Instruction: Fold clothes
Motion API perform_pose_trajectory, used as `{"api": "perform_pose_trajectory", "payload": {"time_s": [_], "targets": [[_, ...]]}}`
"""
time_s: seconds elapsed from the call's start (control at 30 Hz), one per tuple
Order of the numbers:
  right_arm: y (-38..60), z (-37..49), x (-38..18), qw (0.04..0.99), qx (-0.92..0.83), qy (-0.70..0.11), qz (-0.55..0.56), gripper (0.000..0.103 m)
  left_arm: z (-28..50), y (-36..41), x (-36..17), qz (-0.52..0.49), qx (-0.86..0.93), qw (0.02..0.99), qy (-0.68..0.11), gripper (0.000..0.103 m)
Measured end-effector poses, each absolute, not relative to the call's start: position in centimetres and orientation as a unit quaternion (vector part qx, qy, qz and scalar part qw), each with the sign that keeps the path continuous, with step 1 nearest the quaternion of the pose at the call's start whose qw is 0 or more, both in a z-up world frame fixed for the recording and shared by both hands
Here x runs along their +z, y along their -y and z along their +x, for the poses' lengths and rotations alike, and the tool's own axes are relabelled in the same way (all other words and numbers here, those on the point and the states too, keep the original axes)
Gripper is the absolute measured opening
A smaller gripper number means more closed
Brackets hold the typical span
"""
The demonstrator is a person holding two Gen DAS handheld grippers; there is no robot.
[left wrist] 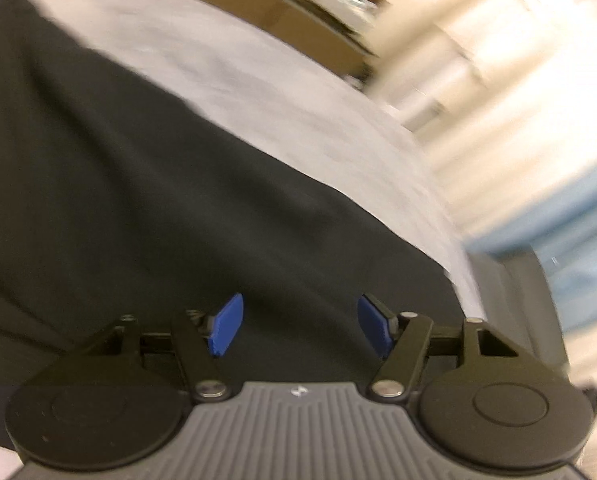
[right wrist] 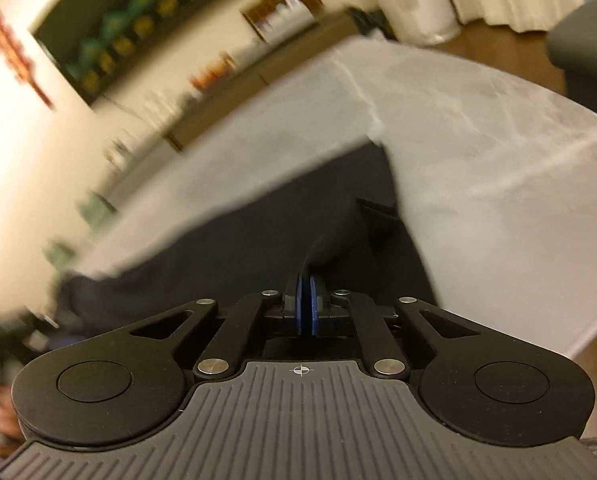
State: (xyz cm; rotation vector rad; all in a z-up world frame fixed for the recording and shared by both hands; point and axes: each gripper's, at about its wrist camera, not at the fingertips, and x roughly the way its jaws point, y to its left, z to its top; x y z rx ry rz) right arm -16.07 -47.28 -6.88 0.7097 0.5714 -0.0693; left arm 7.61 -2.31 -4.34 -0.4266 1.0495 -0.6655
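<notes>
A dark, almost black garment (left wrist: 146, 208) lies spread on a white cloth-covered table (left wrist: 226, 72). In the left wrist view my left gripper (left wrist: 300, 326) is open, its blue pads wide apart just above the dark fabric, with nothing between them. In the right wrist view my right gripper (right wrist: 307, 308) is shut on a pinch of the same dark garment (right wrist: 282, 216); a fold of cloth rises from between the blue pads. Both views are blurred by motion.
The white table (right wrist: 498, 168) extends to the right and far side. A wooden sideboard (right wrist: 234, 96) with small items and a dark picture (right wrist: 138, 24) on the wall stand behind. A grey chair (left wrist: 514, 304) is at the table's right edge.
</notes>
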Motion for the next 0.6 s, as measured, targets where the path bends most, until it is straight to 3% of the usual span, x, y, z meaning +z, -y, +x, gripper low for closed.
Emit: {"api": "perform_pose_trajectory", "payload": {"time_s": [0.23,0.37,0.47,0.57,0.6], "targets": [[51.0,-17.7,-9.1,0.832,-0.018,-0.221,0.509,0.004,4.9,6.3,-6.3,-0.134,-0.352,0.779,-0.501,0.070],[51.7,-18.0,-9.6,0.834,-0.099,-0.253,0.481,0.005,4.3,5.6,-6.5,-0.141,-0.329,0.791,-0.496,0.068],[50.5,-17.2,-9.1,0.849,-0.194,-0.301,0.389,0.014,4.2,4.4,-5.6,-0.144,-0.314,0.800,-0.491,0.068],[47.7,-16.7,-6.7,0.883,-0.250,-0.274,0.288,0.050,5.1,1.0,-3.5,-0.163,-0.291,0.824,-0.459,0.068],[46.4,-16.5,-5.6,0.898,-0.259,-0.256,0.249,0.055,5.4,-1.3,-2.8,-0.180,-0.274,0.833,-0.446,0.069]]}}
